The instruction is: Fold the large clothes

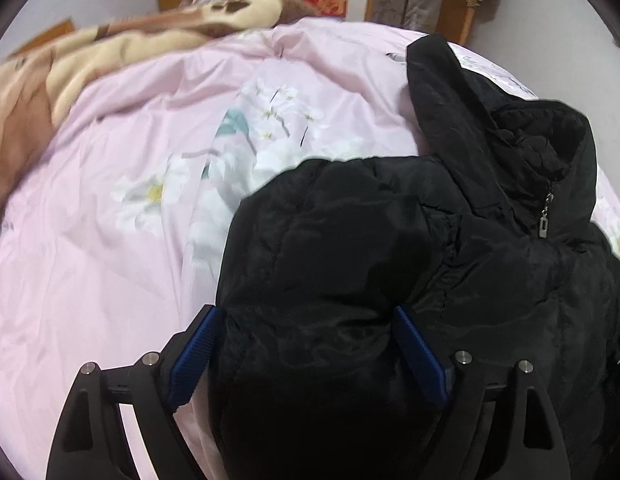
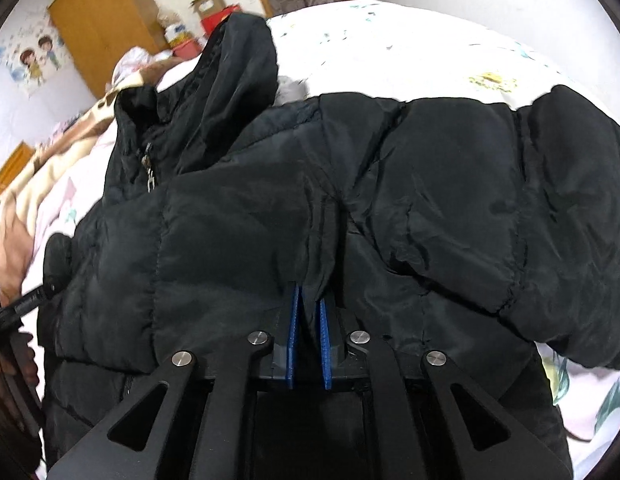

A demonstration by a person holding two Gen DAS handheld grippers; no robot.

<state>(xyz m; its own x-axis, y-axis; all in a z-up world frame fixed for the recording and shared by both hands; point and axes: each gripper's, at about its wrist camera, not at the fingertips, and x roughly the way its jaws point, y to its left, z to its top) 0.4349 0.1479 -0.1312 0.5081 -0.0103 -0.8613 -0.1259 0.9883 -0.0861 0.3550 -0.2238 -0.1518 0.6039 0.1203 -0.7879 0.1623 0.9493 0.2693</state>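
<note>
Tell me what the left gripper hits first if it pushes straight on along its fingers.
Most likely the black puffer jacket: the left gripper stands open with the padded fabric bulging between its blue pads, not visibly pinched. Depth is unclear, but the jacket fills the path, with the pink floral duvet underneath.

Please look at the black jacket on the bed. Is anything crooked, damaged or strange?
Nothing looks damaged. The black puffer jacket lies bunched on the pink floral duvet, its hood standing up crumpled, not flat. The right tongs pinch a small fold of it; the left tongs straddle a sleeve, open.
</note>
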